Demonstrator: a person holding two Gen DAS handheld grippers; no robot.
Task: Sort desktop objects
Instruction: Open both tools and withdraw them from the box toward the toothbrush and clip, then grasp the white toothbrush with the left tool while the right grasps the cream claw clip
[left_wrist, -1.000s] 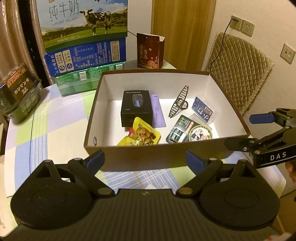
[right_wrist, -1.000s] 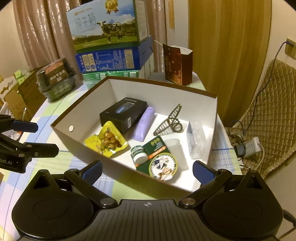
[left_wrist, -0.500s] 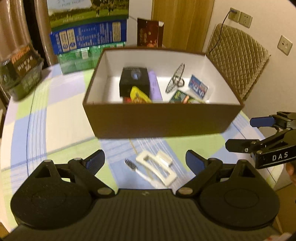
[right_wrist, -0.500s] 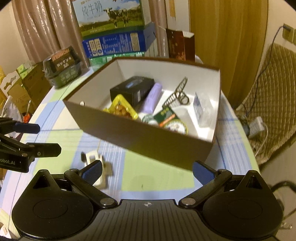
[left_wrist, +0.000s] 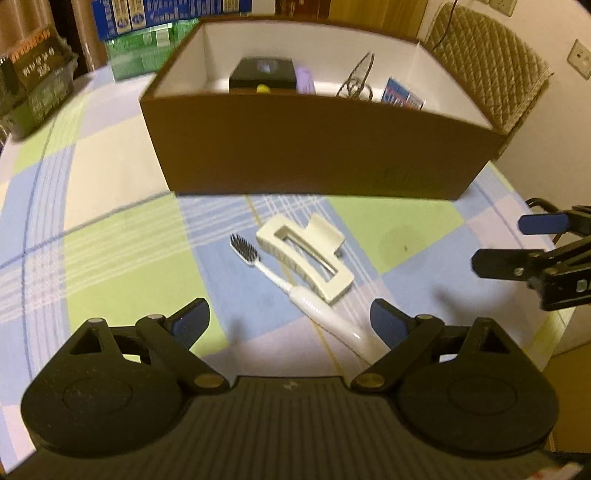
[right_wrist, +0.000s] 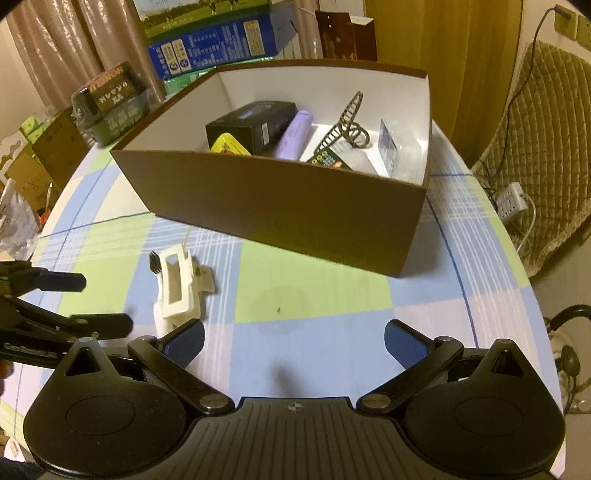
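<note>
A cream hair claw clip (left_wrist: 304, 256) lies on the checked tablecloth in front of a brown cardboard box (left_wrist: 317, 147), with a white toothbrush (left_wrist: 295, 288) beside it and partly under it. My left gripper (left_wrist: 290, 317) is open and empty, just short of the toothbrush handle. The clip also shows in the right wrist view (right_wrist: 181, 286). My right gripper (right_wrist: 293, 341) is open and empty over bare cloth, to the right of the clip. The box (right_wrist: 295, 206) holds a black box (right_wrist: 251, 125), a purple tube (right_wrist: 295, 134), a snack packet and a metal hair clip (right_wrist: 347, 122).
Stacked milk cartons (right_wrist: 214, 40) and a dark snack package (right_wrist: 110, 99) stand behind and left of the box. A quilted chair (right_wrist: 539, 122) and a power strip sit to the right. The table's edge runs close on the right (left_wrist: 546, 332).
Both grippers have pulled back and lowered from above the box. The box interior has dropped mostly out of sight and the hair clip and toothbrush have come into view on the cloth.
</note>
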